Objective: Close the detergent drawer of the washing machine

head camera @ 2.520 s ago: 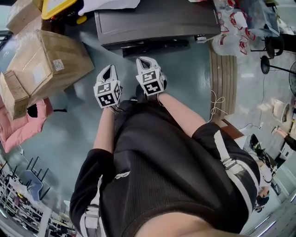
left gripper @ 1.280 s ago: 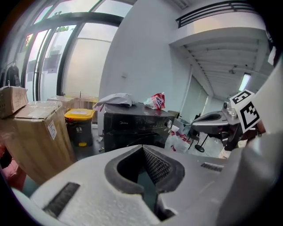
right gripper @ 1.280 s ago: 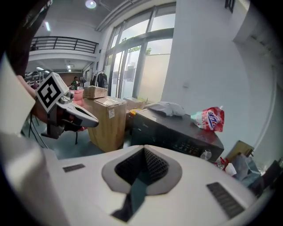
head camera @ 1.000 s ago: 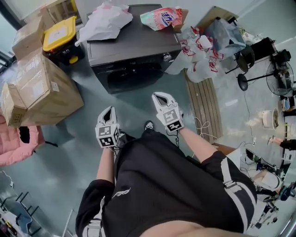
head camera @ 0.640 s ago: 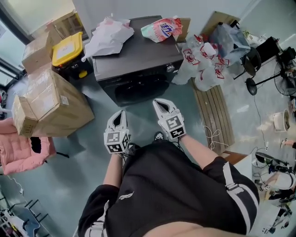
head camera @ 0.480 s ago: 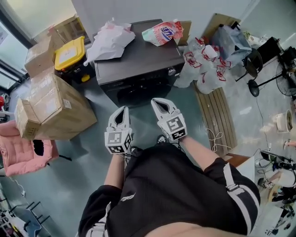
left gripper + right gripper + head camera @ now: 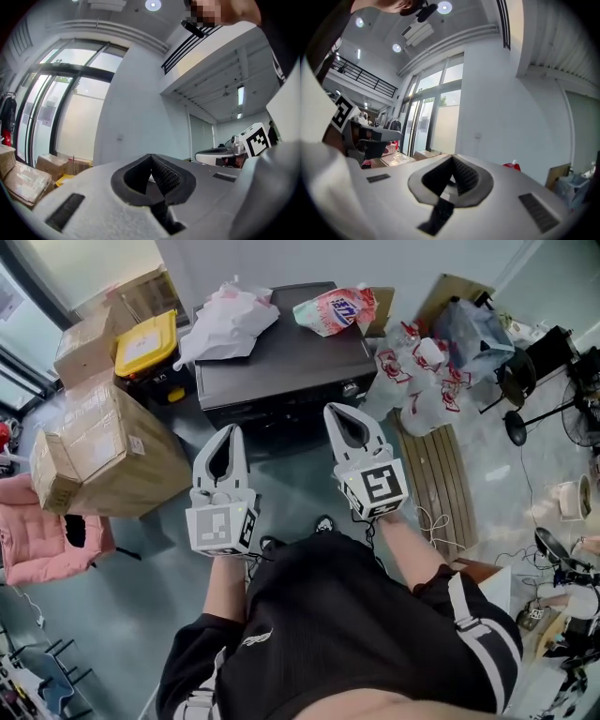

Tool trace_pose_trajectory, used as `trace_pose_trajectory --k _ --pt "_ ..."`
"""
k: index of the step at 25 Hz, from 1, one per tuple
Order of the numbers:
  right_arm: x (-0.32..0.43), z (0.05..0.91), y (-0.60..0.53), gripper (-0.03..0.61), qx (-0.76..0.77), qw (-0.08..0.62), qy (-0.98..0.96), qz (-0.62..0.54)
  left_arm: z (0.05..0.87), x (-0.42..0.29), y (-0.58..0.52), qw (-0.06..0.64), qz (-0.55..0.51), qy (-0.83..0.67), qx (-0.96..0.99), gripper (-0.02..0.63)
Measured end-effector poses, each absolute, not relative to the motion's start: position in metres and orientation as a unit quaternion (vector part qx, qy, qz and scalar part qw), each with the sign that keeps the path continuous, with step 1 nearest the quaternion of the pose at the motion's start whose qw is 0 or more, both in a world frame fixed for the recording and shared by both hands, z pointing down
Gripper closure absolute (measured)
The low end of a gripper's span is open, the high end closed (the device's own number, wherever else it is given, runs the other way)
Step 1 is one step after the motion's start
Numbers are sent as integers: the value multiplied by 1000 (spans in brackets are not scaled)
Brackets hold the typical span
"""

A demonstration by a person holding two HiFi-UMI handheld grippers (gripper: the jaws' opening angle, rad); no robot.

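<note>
In the head view the dark grey washing machine stands ahead of me on the floor, seen from above. Its front face is in shadow, and I cannot make out the detergent drawer. My left gripper and right gripper are held side by side in front of the machine, short of its front and pointing at it. Both are shut with nothing between the jaws. The left gripper view shows the left gripper's pads pressed together against a white wall. In the right gripper view the right gripper's pads meet the same way.
A white plastic bag and a pink detergent pouch lie on the machine's top. Cardboard boxes and a yellow-lidded bin crowd its left side. Printed plastic bags and a slatted wooden board sit on the right.
Both grippers have risen from near my waist and now stretch out level toward the machine, larger in the head view. Their jaws stayed shut.
</note>
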State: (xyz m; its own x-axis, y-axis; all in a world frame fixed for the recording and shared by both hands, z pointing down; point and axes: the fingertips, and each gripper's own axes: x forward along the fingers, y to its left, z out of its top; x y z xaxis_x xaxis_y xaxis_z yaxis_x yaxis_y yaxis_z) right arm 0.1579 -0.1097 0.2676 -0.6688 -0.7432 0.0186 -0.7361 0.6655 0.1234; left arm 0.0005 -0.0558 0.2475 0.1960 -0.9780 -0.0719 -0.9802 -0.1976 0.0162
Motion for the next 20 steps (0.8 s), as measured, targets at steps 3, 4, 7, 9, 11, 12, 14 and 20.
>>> trace_pose_trajectory --k 3,4,7,9,11,12,14,20 --pt "166 247 -108 574 408 15 -911 -61 230 -7 -48 32 43 650 -758 607" --pt "167 244 -108 574 409 13 -910 -66 229 -8 -48 35 42 658 -751 607" --pt "164 245 -104 574 407 14 -910 -75 232 -7 -46 37 35 666 -745 607" --pt "161 248 -101 574 405 16 -911 -72 235 -6 -45 37 29 664 -747 607" --pt "160 249 -99 574 404 14 -912 -70 236 -7 -44 39 23 667 -744 607" --pt "160 249 -98 574 403 14 -912 -73 236 -8 -44 40 22 668 -743 607" --pt "159 248 -97 574 402 15 -912 -79 237 -9 -43 40 23 668 -742 607" --pt "158 251 -93 574 401 17 -913 -78 244 -1 -41 36 23 662 -748 607"
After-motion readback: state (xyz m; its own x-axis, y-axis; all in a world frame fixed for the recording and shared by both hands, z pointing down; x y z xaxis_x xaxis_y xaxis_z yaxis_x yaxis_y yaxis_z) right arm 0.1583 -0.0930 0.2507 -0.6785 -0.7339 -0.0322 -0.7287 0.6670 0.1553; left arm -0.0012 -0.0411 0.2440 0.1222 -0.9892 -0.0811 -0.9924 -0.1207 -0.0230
